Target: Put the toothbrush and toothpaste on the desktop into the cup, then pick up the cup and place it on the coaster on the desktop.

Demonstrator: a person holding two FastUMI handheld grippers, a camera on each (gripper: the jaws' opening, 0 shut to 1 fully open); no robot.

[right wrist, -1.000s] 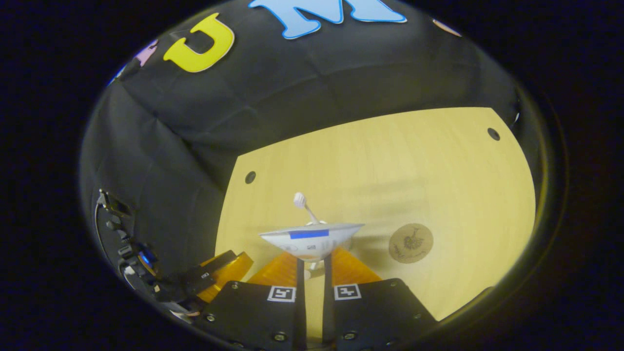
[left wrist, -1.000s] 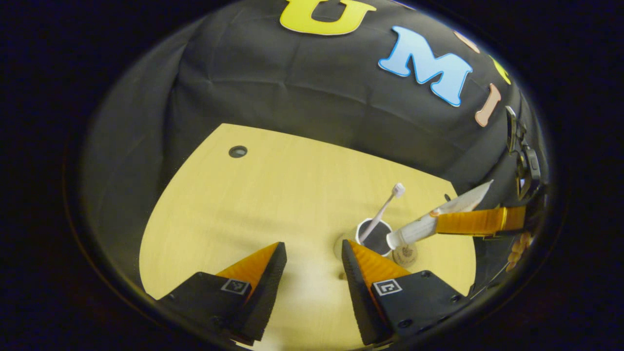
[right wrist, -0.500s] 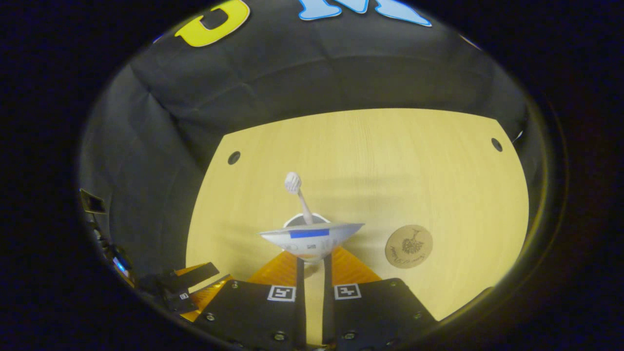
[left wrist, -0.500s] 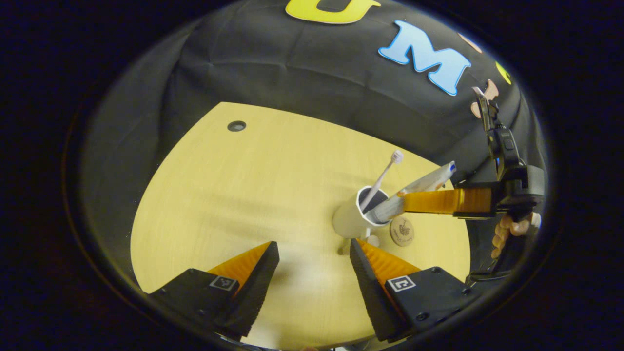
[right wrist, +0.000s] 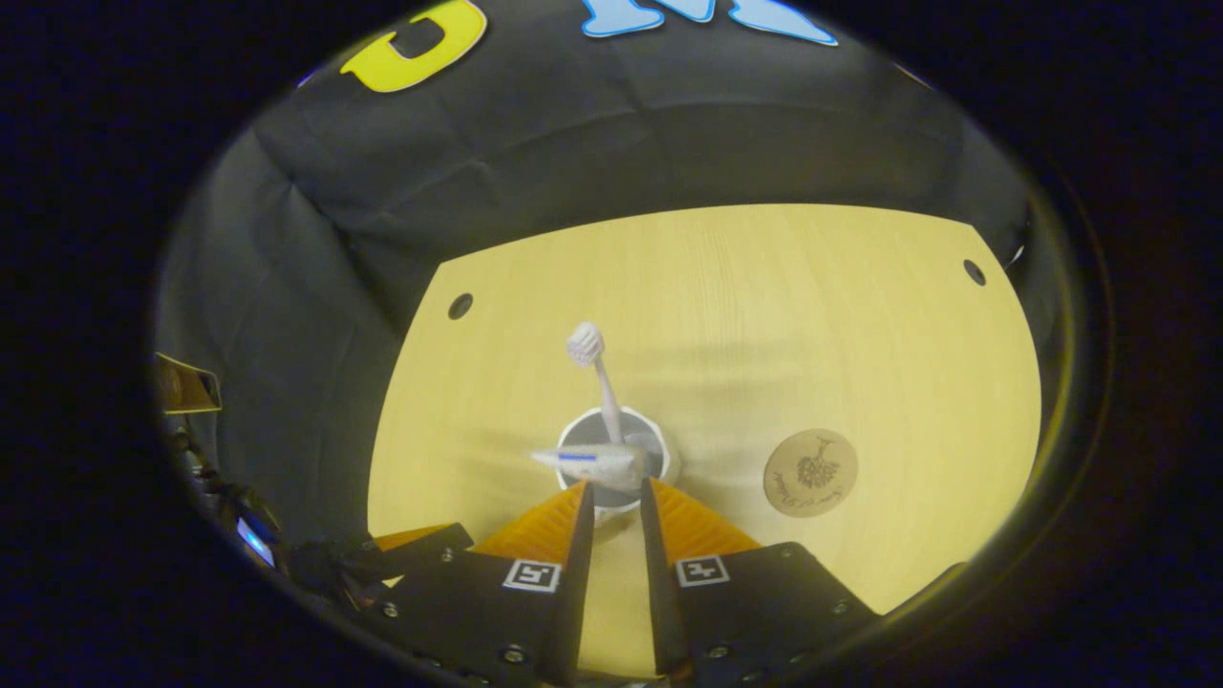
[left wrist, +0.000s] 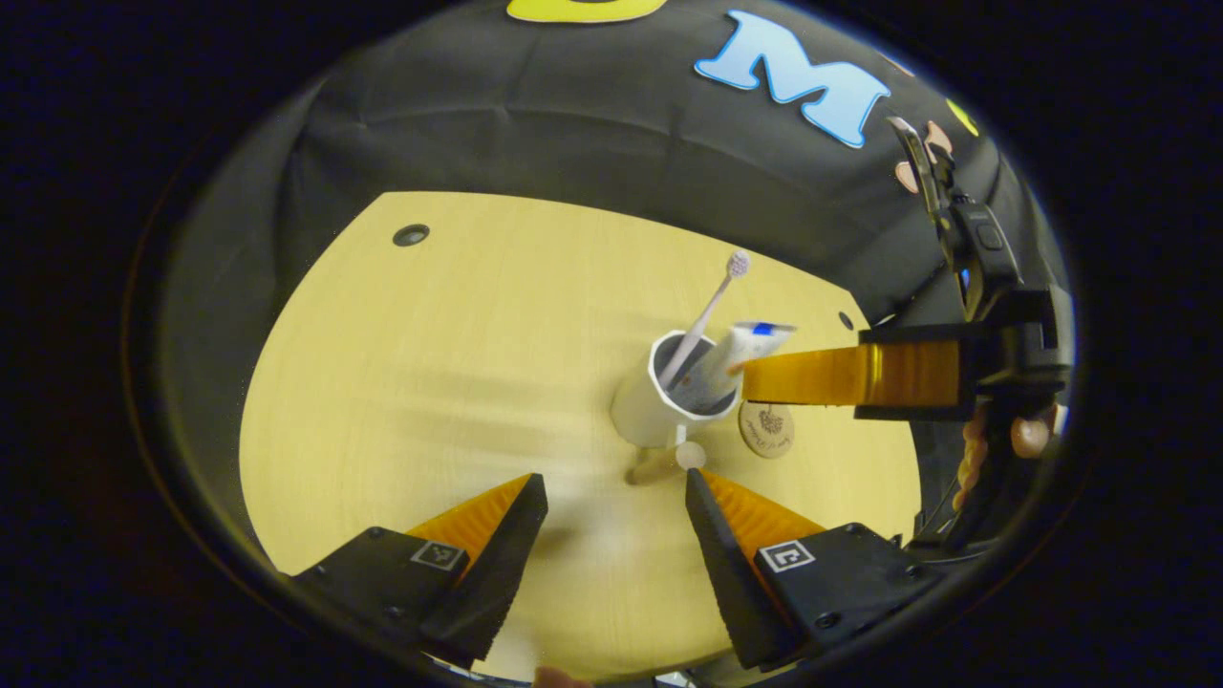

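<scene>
A white cup (left wrist: 642,413) stands upright on the wooden desktop (left wrist: 430,382), with the toothbrush (left wrist: 708,304) leaning in it, head up. The toothpaste tube (left wrist: 734,349) sits in the cup too, its flat tail sticking out over the rim. My right gripper (right wrist: 613,487) hovers just above the cup (right wrist: 662,457), open a little, and the blurred toothpaste (right wrist: 594,465) lies past its tips, free of them. In the left gripper view the right gripper (left wrist: 757,376) reaches in from the right beside the tube. My left gripper (left wrist: 613,483) is open and holds nothing, short of the cup.
The round wooden coaster (left wrist: 766,430) lies flat just right of the cup, seen as well from the right gripper, coaster (right wrist: 810,472). A hand (left wrist: 1013,440) holds the right gripper. Dark holes (right wrist: 460,306) mark the desktop's far corners. Black cloth walls close the back.
The right gripper lowered the toothpaste to the cup, opened slightly and let it go; the tube dropped in beside the toothbrush. The left gripper drew back a little, still open.
</scene>
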